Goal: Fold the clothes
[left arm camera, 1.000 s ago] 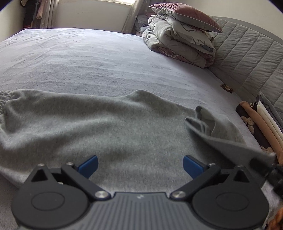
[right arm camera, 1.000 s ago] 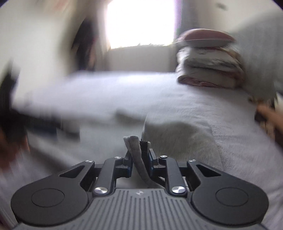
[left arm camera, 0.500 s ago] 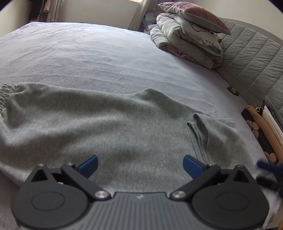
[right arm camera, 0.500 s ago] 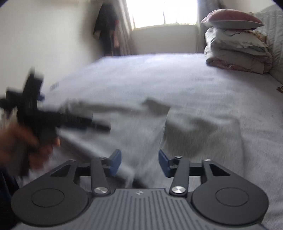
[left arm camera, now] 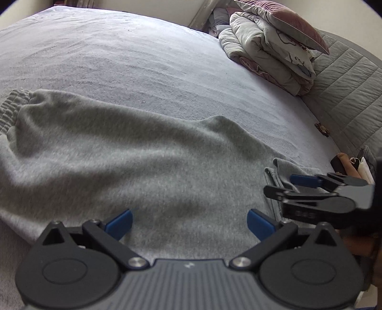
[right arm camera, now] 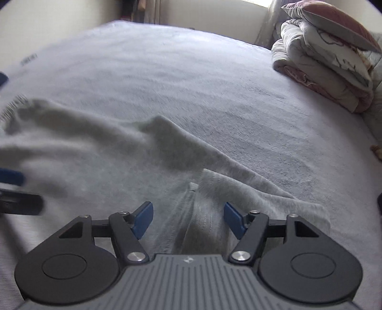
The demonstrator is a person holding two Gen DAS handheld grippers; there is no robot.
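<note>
Lying flat: one grey garment (left arm camera: 133, 162), two open tools.

The sweatpants (left arm camera: 133, 162) lie on the bed (left arm camera: 143, 59), stacked bedding (left arm camera: 269, 45) behind them.

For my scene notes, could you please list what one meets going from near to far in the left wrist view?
Left gripper → grey garment → bare bedspread → folded duvet with pillow on top.

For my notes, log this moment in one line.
garment: grey sweatpants flat on bed | left hand-held gripper: open | right hand-held gripper: open
</note>
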